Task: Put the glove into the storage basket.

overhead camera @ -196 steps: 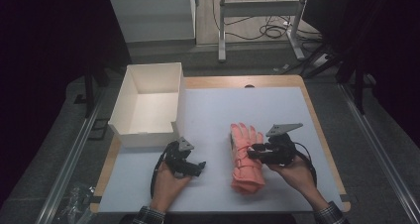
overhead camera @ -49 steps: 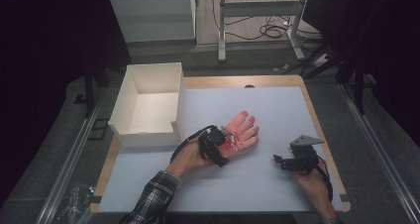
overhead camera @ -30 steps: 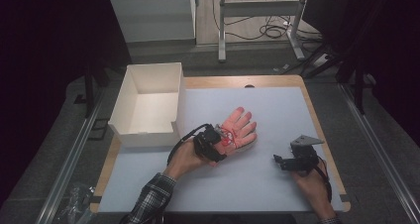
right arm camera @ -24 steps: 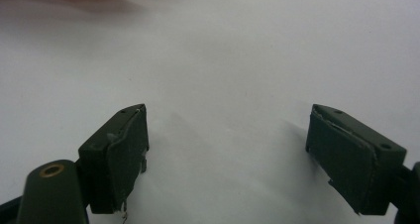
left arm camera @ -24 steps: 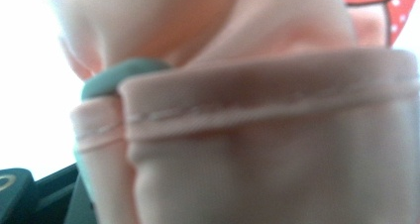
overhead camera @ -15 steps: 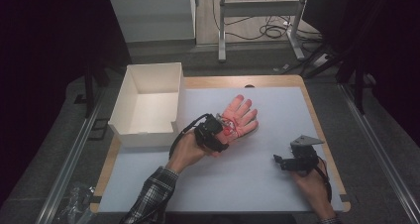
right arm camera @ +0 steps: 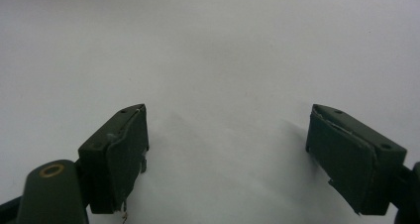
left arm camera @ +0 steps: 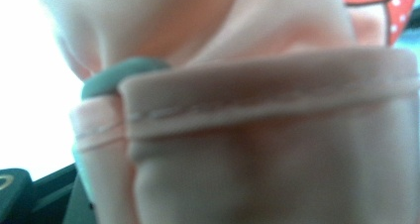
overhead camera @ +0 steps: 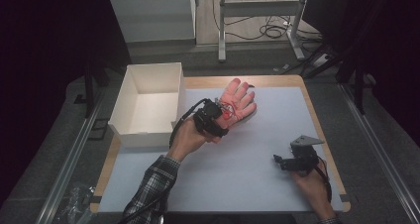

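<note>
The left tool pinched the pink glove by its cuff. It looked soft and light. The right tool was spread wide.

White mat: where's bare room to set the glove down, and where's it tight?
Free: the mat between the left gripper and right gripper, plus the far-right stretch beyond the pink glove. The white box also looks empty. Tight: the strip between the box and the glove.
</note>
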`<state>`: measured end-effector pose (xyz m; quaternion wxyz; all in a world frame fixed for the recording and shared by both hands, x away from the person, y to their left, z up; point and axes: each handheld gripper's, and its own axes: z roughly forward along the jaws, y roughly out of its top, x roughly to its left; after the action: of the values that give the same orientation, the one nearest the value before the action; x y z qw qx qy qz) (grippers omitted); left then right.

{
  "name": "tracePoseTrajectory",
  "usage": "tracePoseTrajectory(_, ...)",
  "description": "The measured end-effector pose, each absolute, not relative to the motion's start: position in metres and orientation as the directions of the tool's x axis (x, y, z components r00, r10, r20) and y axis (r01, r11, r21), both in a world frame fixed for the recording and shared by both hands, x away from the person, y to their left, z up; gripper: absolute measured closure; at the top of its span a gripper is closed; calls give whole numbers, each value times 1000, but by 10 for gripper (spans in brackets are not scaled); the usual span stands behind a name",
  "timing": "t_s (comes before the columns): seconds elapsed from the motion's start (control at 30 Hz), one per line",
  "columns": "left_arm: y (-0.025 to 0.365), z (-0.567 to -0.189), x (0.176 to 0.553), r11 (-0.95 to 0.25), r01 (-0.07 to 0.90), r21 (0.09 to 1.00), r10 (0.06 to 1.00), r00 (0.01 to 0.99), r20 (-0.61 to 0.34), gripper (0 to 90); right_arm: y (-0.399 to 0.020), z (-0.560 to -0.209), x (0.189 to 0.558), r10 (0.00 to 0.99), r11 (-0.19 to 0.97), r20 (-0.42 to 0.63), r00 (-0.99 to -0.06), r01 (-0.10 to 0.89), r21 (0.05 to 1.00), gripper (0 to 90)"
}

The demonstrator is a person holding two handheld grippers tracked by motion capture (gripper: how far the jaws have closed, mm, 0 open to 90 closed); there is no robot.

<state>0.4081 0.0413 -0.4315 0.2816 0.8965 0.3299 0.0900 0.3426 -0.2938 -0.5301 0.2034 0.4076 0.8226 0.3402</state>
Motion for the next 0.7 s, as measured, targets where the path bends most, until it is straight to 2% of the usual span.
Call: tracePoseTrajectory(0.7, 94, -371, 440, -485, 632, 605, 795, 607, 3, 410, -294, -530, 343, 809, 435, -57, -585, 531, 727, 169)
